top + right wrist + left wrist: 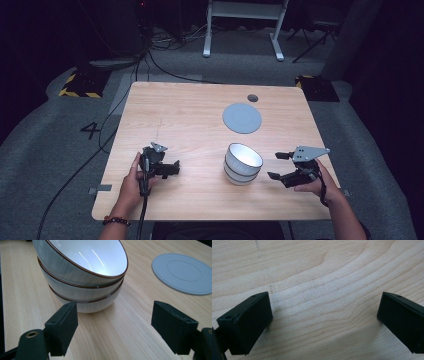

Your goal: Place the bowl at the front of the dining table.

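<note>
A: What is held so far?
B: Nothing. The left tool (170, 168) is kept wide over bare worktop (165, 115) near the near-left corner; the right tool (278, 166) is spread wide too, near the near-right corner, aimed at the bowls (242, 163).
A: Where are those placed?
B: Three are stacked between the tools, untouched. Unstacking is judged barely begun; the grey disc (242, 118) beyond is left bare.
</note>
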### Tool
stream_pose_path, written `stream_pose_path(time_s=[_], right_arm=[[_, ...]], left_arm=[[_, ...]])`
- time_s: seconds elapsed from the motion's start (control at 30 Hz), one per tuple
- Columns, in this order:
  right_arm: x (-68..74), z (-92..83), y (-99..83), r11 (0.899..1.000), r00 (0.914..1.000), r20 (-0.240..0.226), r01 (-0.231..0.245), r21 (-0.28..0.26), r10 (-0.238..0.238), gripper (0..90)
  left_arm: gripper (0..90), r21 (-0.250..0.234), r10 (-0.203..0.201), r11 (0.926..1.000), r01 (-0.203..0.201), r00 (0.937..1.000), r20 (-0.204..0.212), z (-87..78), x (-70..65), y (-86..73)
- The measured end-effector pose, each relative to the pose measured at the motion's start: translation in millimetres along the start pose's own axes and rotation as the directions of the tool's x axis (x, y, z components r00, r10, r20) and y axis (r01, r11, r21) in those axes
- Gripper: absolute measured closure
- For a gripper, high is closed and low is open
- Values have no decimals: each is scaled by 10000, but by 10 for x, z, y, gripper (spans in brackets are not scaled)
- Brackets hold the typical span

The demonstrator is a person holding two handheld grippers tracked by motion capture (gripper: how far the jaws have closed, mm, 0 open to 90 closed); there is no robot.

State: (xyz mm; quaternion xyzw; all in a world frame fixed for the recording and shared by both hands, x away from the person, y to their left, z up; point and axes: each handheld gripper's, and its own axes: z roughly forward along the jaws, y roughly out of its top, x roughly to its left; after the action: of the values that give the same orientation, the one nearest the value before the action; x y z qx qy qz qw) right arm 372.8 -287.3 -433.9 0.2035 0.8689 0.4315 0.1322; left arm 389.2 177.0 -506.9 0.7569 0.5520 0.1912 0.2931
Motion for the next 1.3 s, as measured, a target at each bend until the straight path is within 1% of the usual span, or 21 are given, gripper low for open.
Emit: stream_pose_path(time_s=[0.13,0.2,0.23,0.3,0.37,0.4,0.5,0.53,0.57,0.67,0.73,0.77,0.93,1.0,1.03,1.17,1.2,1.3], right_arm=[[36,7,55,9999,9997,-223,85,-59,-87,214],[50,18,92,9996,9994,-178,290,3,-290,214],[59,23,102,9998,9995,-249,217,-38,-218,214],[70,40,132,9994,9990,-319,326,-64,-328,214],[84,53,160,9994,9986,-403,326,-61,-328,214],[98,66,193,9988,9976,-497,486,-84,-490,214],[118,78,228,9987,9968,-606,514,-62,-517,215],[130,93,248,9983,9960,-682,578,-73,-581,216],[142,97,261,9980,9960,-645,627,1,-626,216],[172,125,310,9972,9936,-850,742,-11,-740,216],[187,143,340,9964,9922,-915,845,-96,-850,218],[194,147,349,9968,9923,-945,800,-89,-805,218],[227,168,421,9959,9892,-1153,901,-82,-904,221],[246,183,455,9943,9873,-1174,1066,-60,-1066,222],[256,198,480,9947,9861,-1301,1022,-136,-1031,224],[259,239,535,9941,9838,-1427,1084,-79,-1084,227],[263,256,547,9948,9832,-1511,1014,-134,-1022,229],[271,302,592,9944,9808,-1642,1049,-105,-1052,237]], left_arm=[[0,-5,-3,10000,3,10000,0,0,0,0],[0,-2,-14,10000,14,10000,19,1,-1,0],[0,11,9,10000,-9,10000,1,0,1,0],[0,-4,-8,10000,8,10000,6,0,-1,0],[0,-3,-4,10000,4,10000,2,0,0,0],[0,-3,-5,10000,5,10000,6,0,0,0],[0,-1,-2,10000,2,10000,1,0,0,0],[0,-1,-2,10000,2,10000,1,0,0,0],[0,-2,-1,10000,1,10000,0,0,0,0],[0,-2,-2,10000,2,10000,0,0,0,0],[0,-2,-4,10000,4,10000,2,0,0,0],[0,16,10,10000,-10,10000,14,0,1,0],[0,-3,-7,10000,7,10000,8,0,0,0],[0,12,18,10000,-18,10000,-6,-1,1,0],[0,-5,-10,10000,10,10000,5,0,-1,0],[0,0,-5,10000,5,10000,8,0,0,0],[0,-2,-7,10000,7,10000,9,0,0,0],[0,-3,-11,10000,11,10000,17,1,-1,0]])
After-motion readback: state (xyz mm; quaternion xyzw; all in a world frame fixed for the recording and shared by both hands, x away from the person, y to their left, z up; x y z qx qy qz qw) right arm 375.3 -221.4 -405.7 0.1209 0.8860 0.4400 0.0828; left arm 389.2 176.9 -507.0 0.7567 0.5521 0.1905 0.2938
